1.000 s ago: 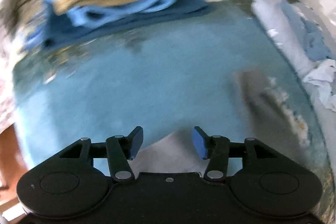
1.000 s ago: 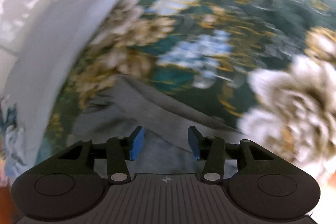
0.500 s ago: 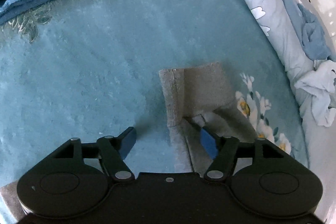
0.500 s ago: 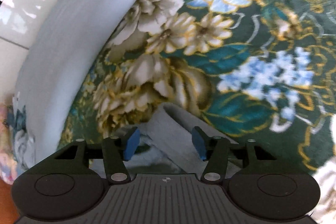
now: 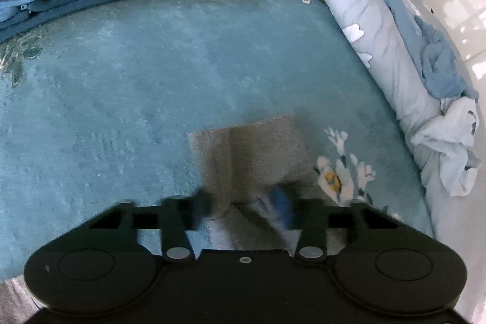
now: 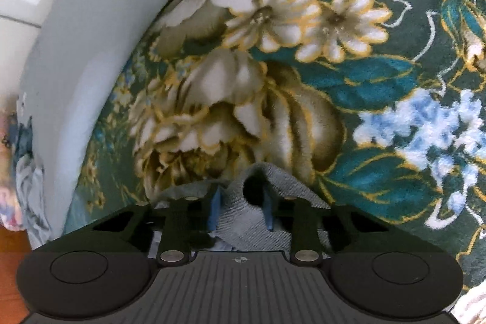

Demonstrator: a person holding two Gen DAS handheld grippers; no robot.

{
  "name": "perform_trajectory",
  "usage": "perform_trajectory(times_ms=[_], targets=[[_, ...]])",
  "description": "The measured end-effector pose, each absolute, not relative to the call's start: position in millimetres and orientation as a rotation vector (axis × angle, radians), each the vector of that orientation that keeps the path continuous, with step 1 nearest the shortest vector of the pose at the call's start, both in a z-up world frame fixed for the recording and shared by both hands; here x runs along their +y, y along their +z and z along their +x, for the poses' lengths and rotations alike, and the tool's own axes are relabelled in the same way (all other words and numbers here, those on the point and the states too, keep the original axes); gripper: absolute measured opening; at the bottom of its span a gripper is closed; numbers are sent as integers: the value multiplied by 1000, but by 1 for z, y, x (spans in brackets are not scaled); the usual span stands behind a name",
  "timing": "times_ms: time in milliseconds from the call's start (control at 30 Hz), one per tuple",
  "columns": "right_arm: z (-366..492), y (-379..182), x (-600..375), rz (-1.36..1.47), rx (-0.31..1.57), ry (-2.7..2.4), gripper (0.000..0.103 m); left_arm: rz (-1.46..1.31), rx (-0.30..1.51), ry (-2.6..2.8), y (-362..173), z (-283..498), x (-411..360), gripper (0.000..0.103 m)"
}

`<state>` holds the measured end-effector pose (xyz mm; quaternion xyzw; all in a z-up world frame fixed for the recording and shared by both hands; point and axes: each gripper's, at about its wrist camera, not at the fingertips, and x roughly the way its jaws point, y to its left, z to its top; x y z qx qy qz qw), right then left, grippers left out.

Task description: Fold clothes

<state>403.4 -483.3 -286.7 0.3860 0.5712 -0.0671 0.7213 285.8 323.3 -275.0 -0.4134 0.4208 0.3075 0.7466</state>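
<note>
Grey cloth (image 5: 258,160) lies on the teal carpet (image 5: 121,96) at 6 o'clock, where the left tongs (image 5: 243,202) have just been closing on its edge, while the right tongs (image 6: 241,202), likewise closing, pinch a grey fold (image 6: 243,220) at 6 o'clock on floral carpet (image 6: 303,81).

Floral teal carpet (image 5: 136,87) fills both views. White tiled floor (image 5: 455,5) along the edge at 2 o'clock. Wood-coloured strip (image 6: 12,263) at 8 o'clock, possibly floorboard.
</note>
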Motion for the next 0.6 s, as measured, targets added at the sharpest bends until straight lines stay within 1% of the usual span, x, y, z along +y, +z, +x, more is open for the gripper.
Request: perform_trajectory(times_ms=[33, 67, 167, 300, 367, 400, 433, 467, 500, 533, 567, 600], targets=[[403, -283, -481, 841, 1239, -154, 9, -908, 896, 671, -272, 286, 322, 16], [404, -279, -481, 829, 1212, -170, 8, -929, 851, 667, -267, 284, 322, 11], [406, -275, -482, 805, 1176, -204, 7, -987, 745, 661, -258, 282, 326, 10], [403, -280, -477, 802, 1176, -230, 7, -931, 806, 685, -265, 288, 331, 9], [401, -280, -476, 811, 1171, -239, 9, -970, 807, 707, -269, 283, 336, 9], [401, -280, -476, 818, 1167, -240, 11, -987, 808, 716, -271, 281, 338, 15], [401, -279, -476, 826, 1162, -241, 12, -1001, 816, 719, -272, 278, 339, 20], [398, -276, -478, 834, 1148, -248, 13, -1018, 828, 717, -272, 276, 341, 32], [396, -272, -479, 843, 1133, -256, 16, -1030, 839, 715, -272, 272, 341, 38], [391, -267, -479, 851, 1117, -258, 17, -1035, 841, 712, -268, 266, 341, 38], [386, -261, -478, 857, 1100, -259, 22, -1040, 836, 707, -264, 259, 340, 40], [381, -255, -478, 864, 1084, -260, 24, -1050, 830, 702, -259, 252, 339, 46]])
